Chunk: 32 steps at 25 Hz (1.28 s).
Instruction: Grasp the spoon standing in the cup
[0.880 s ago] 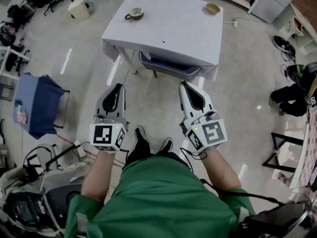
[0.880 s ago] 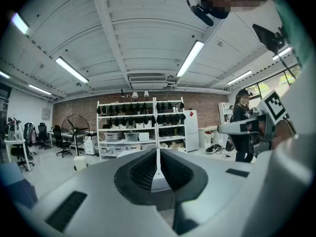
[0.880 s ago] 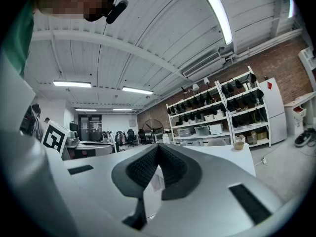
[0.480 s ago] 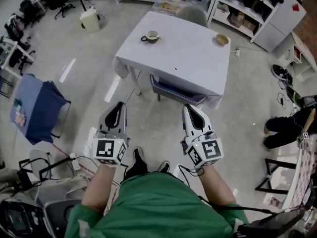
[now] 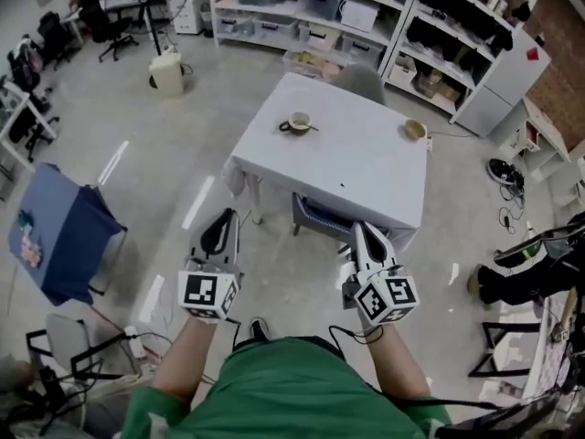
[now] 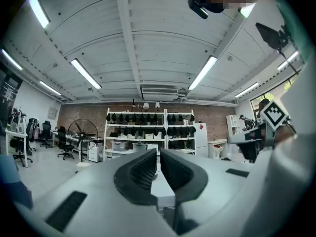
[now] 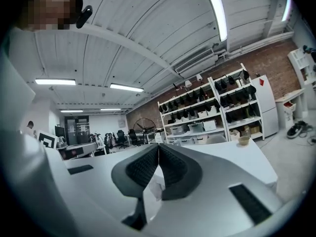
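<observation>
A small dark cup with a pale inside (image 5: pixel 298 123) stands near the far left edge of the square white-clothed table (image 5: pixel 352 167), its handle on the left. The thin spoon (image 5: pixel 313 128) is too small to see well: only a short pale stroke leaning out over the cup's right rim. A small tan bowl (image 5: pixel 416 130) sits well apart from it, by the table's far right corner. A dark chair (image 5: pixel 318 218) is tucked under the near edge and a grey chair back (image 5: pixel 358 82) shows behind the far edge. The left gripper (image 5: pixel 223 216) and the right gripper (image 5: pixel 356 230) are held low in front of the person in the green top (image 5: pixel 288 391), both short of the table and well apart from the cup. The left gripper's dark ribbed fingers (image 6: pixel 142 171) stand all but together, with only a thin slit between them and nothing in it. The right gripper's fingers (image 7: pixel 174 169) are pressed together and hold nothing. White shelving with bins (image 5: pixel 302 12) lines the far wall.
</observation>
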{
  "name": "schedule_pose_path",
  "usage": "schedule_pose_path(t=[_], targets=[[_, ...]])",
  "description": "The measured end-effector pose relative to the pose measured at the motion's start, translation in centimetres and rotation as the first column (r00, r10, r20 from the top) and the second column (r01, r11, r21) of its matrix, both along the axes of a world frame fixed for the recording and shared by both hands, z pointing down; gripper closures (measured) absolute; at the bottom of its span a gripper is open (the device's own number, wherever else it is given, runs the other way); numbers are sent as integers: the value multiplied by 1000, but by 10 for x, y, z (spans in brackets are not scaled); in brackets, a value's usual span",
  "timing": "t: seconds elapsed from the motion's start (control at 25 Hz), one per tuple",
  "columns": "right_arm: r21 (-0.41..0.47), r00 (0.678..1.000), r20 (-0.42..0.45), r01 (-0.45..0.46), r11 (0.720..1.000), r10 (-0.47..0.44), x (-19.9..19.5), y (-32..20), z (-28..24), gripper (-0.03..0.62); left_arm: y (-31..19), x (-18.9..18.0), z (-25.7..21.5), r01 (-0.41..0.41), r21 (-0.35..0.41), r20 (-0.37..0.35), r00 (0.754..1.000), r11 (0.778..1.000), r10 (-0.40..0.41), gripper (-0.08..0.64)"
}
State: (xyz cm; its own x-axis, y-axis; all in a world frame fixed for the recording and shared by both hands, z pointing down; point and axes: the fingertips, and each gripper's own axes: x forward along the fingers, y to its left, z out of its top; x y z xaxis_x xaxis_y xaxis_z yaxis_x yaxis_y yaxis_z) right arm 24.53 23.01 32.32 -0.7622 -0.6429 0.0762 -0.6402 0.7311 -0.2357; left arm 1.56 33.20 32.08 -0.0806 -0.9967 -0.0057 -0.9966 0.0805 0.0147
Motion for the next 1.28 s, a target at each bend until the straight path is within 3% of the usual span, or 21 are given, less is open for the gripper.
schedule_pose_path(t=[0.24, 0.4, 0.6, 0.84, 1.12, 1.28], targets=[[-45, 999, -21, -38, 998, 37, -80, 1, -11, 568, -1, -91, -8, -28, -3, -31, 999, 1000, 28, 523], [-68, 999, -40, -37, 997, 34, -108, -25, 13, 568, -25, -119, 21, -32, -17, -55, 998, 999, 31, 523], [-101, 1000, -24, -5, 995, 3, -138, -88, 47, 568, -76, -137, 53, -11, -63, -49, 999, 998, 8, 523], [-124, 998, 33, 65, 990, -61, -165, -193, 55, 569, -171, -150, 49, 41, -101, 67, 997, 994, -34, 523], [-149, 991, 45, 129, 980, -123, -178, -287, 77, 568, -266, -147, 73, 67, -145, 66, 996, 987, -58, 523], [-202, 987, 60, 160, 966, -151, -186, -324, 98, 568, -294, -148, 79, 81, -161, 53, 996, 984, -73, 523]])
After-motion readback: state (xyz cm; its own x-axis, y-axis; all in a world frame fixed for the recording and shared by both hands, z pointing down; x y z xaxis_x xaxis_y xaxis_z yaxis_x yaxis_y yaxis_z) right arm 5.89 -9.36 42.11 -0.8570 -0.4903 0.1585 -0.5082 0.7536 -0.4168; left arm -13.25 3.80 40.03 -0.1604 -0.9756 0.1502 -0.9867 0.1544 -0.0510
